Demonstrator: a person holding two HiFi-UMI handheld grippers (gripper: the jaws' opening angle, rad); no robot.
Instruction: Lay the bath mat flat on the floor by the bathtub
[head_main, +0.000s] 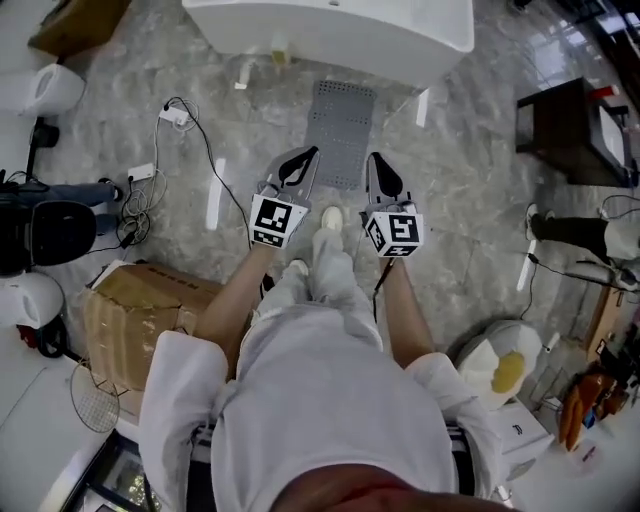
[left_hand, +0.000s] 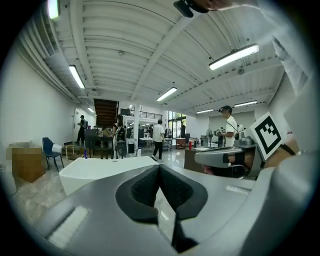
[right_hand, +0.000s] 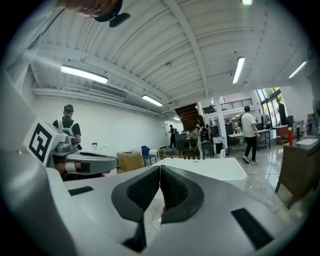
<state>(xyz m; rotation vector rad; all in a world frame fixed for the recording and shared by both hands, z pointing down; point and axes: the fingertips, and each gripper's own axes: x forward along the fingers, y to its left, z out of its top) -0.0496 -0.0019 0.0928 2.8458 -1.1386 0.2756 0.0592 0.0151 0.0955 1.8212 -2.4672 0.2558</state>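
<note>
A grey bath mat (head_main: 341, 132) lies flat on the marble floor just in front of the white bathtub (head_main: 340, 30). Both grippers hang side by side above the near end of the mat, held level and pointing toward the tub. My left gripper (head_main: 303, 160) is shut with nothing in it; its dark pads (left_hand: 150, 187) meet at the tips. My right gripper (head_main: 380, 168) is shut and empty too, pads (right_hand: 172, 192) touching. The bathtub (left_hand: 107, 167) shows beyond the left jaws, and the bathtub (right_hand: 205, 167) beyond the right ones.
A cardboard box (head_main: 140, 315) stands at my left. Cables and a power plug (head_main: 172, 115) trail over the floor left of the mat. A dark side table (head_main: 565, 130) stands at the right. A person (right_hand: 248, 132) walks in the hall behind the tub.
</note>
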